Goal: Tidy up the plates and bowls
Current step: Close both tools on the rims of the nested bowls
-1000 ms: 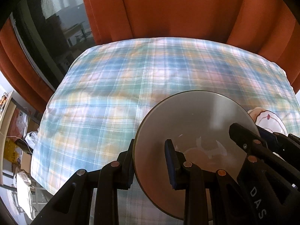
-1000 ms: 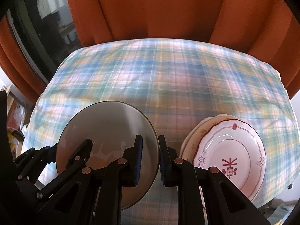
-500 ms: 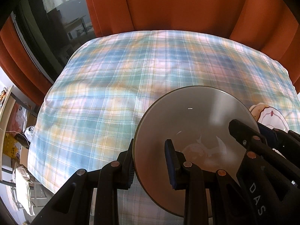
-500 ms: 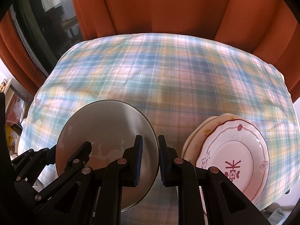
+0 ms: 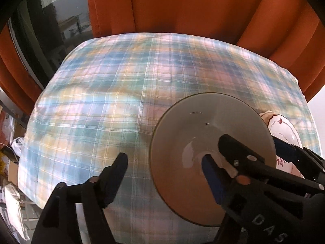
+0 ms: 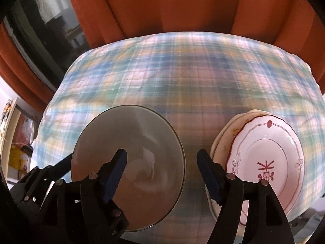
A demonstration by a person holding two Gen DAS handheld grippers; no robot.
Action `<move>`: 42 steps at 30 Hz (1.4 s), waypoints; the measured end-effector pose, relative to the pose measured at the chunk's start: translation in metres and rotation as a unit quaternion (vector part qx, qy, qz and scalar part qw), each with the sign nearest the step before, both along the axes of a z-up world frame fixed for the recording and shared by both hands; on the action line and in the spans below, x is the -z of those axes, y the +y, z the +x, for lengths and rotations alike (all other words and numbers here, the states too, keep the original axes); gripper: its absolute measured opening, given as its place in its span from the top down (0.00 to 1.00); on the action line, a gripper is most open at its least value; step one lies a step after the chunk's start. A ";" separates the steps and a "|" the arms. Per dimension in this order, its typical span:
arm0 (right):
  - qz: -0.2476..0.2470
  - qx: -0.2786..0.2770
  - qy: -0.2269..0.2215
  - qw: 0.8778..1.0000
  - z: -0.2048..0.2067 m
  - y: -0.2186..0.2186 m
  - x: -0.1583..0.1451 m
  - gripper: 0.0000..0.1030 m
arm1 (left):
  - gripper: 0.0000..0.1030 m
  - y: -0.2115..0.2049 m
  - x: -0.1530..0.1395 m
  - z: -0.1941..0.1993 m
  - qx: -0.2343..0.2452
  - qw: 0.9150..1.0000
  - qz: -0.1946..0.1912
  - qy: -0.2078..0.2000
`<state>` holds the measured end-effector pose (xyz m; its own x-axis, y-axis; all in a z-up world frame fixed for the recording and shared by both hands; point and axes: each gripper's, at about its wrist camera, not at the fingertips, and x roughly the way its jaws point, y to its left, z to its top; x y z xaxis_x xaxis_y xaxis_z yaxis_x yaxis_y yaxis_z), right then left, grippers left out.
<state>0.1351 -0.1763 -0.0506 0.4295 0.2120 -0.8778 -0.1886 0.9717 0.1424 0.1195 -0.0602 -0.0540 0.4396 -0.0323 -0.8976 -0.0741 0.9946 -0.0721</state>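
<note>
While resting mouth-up on the plaid tablecloth (image 5: 121, 81) toward its near edge, lies level, a shallow grey bowl (image 5: 203, 126), glossy inside with a pale patch at the bottom. Straddled at its left rim by the left gripper (image 5: 165, 170): spread wide, one fingertip out over bare cloth, the other over the inside of the bowl, gripping nothing. Cannot tell whether that inner fingertip touches the glaze. Straddled likewise at the opposite rim by the right gripper (image 6: 162, 164): also spread wide, left fingertip over the bowl's hollow, right fingertip over the strip of cloth between the bowl and the plate stack (image 6: 268, 148), holding nothing. Just to the right of the bowl, close to it but apart, that stack: cream plates below, on top a white scalloped plate with a dark red rim line, small flowers and a red mark in the middle, reaching close to the table's right corner. Beyond the table, orange curtain (image 6: 182, 6) across the back; to the left, a dark window (image 5: 50, 30)
</note>
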 end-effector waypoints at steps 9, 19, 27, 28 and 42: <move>-0.026 0.059 0.006 0.998 0.003 0.002 -0.006 0.27 | 0.23 0.011 0.013 0.021 0.047 0.996 -0.066 0.039; -0.058 0.129 0.056 0.988 0.008 0.008 0.010 0.27 | 0.37 0.017 0.038 0.035 0.084 0.983 -0.131 0.094; -0.033 0.172 0.067 0.982 0.000 -0.004 0.011 0.27 | 0.37 0.008 0.038 0.032 0.111 0.978 -0.149 0.098; -0.023 0.174 0.068 0.982 -0.001 -0.008 0.012 0.27 | 0.37 0.007 0.037 0.032 0.112 0.978 -0.145 0.097; 0.102 0.109 0.122 0.981 0.022 -0.034 0.043 0.27 | 0.35 -0.008 0.031 0.032 0.068 0.990 -0.077 0.098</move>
<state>0.1575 -0.2105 -0.0933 0.2658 0.3207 -0.9091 0.0853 0.9315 0.3535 0.1513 -0.0679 -0.0846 0.2388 -0.2223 -0.9453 0.0330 0.9747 -0.2209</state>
